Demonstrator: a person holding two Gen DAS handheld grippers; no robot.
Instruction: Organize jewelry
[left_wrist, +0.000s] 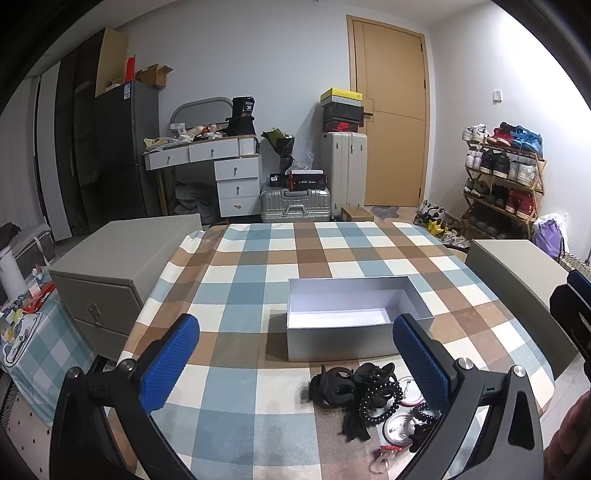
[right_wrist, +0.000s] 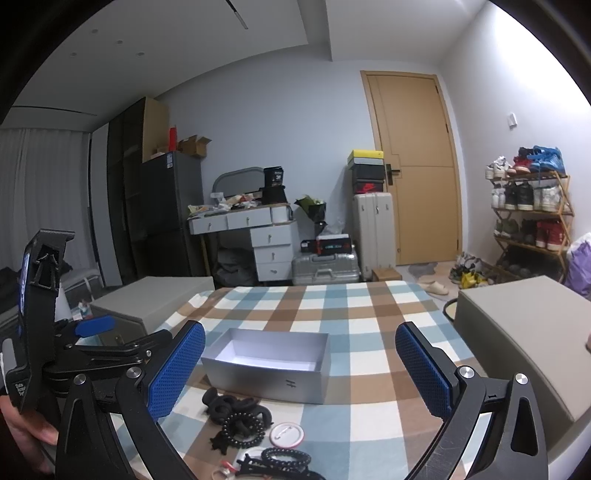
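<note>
The hair ties (left_wrist: 373, 400) are found just under the wide-apart left gripper (left_wrist: 295, 363), toward its right finger; the box (left_wrist: 354, 317) lies beyond, long axis crosswise. The right gripper (right_wrist: 300, 369) is also spread, empty.

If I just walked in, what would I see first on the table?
An open silver box sits empty in the middle of the checked tablecloth. Just in front of it lies a tangled pile of black hair clips and bead bracelets, with round badges beside them. Both the left gripper and the right gripper hang open, holding nothing.
</note>
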